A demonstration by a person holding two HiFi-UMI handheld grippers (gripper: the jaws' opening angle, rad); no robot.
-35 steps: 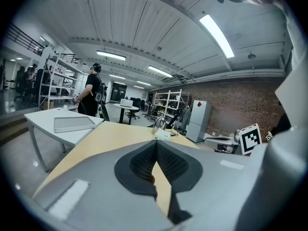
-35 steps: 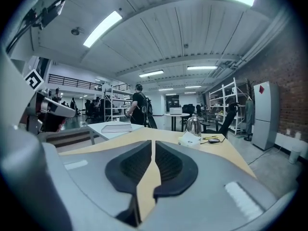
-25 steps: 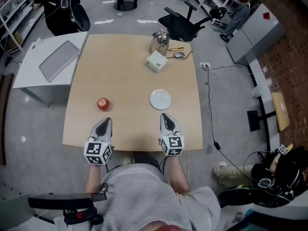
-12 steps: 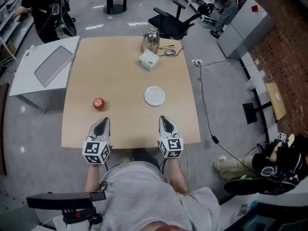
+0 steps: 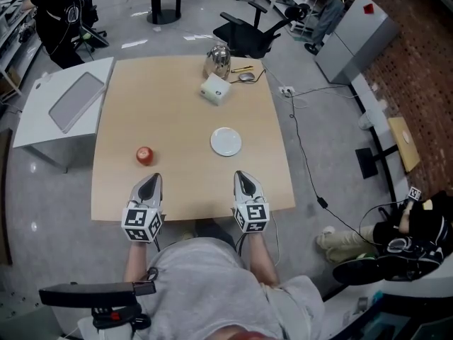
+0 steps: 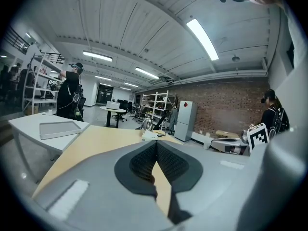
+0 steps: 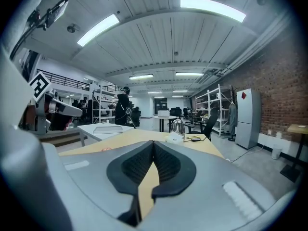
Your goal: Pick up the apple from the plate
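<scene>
Resting near the table edge | your left claw and right claw are shut tight, empty | apple sits on table, off plate | if you grab it, open wide, squeeze softly

This is a large open lab or workshop-style office. A bare brick wall runs along one side, with metal shelves near it and strip lights on a ribbed ceiling. Office chairs, plain work tables and a trailing cable sit on a grey floor.
</scene>
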